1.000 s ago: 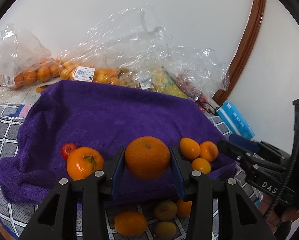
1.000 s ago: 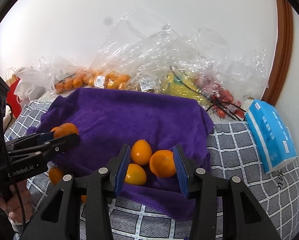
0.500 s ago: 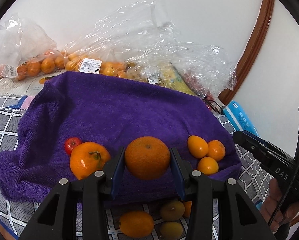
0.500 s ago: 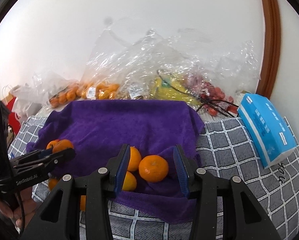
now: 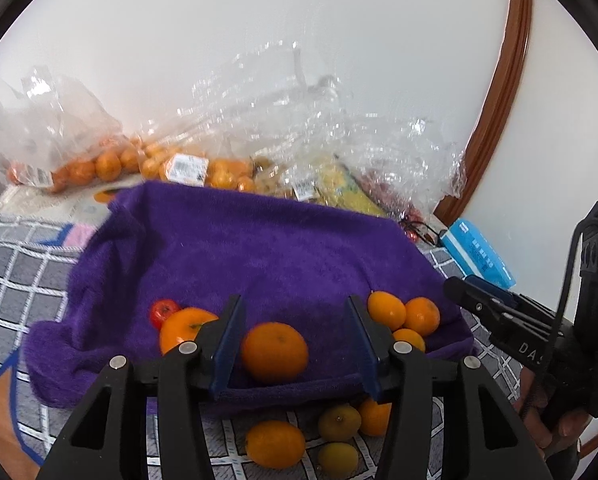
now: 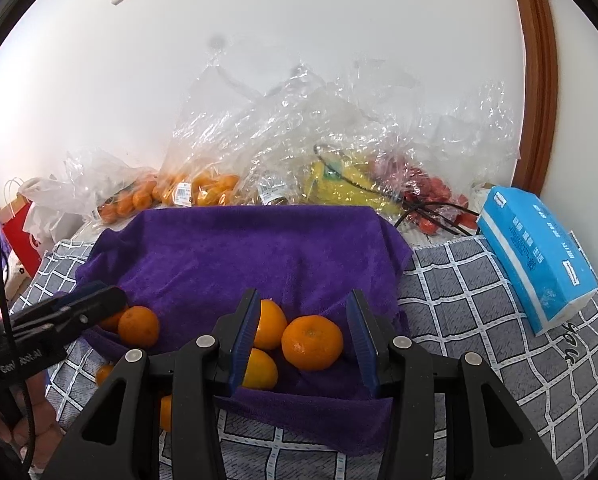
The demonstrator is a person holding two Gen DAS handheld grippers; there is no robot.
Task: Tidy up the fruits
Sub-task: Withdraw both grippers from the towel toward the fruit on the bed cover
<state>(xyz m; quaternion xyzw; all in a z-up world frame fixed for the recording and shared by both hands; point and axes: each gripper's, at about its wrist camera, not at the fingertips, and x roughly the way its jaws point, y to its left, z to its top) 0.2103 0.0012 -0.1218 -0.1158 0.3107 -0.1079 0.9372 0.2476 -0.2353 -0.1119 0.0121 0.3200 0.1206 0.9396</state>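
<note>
My left jaws [image 5: 295, 344] just spread off the orange [image 5: 274, 353] at lower centre; right jaws [image 6: 305, 340] spread, empty; it's firm, rolls, grip mid-sides.

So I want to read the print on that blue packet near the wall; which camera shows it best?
The right wrist view: the blue packet lies whole and close on the checked cloth, its printed face showing. The left wrist view shows only a small, distant part, its near end hidden behind the right gripper.

On the towel [image 5: 267, 256], an orange [image 5: 274, 353] lies at center front, a three-fruit cluster [image 5: 403, 318] at 3 o'clock, a tomato [image 5: 163, 311] at 9; bagged fruit [image 5: 99, 166] behind at 12.
</note>
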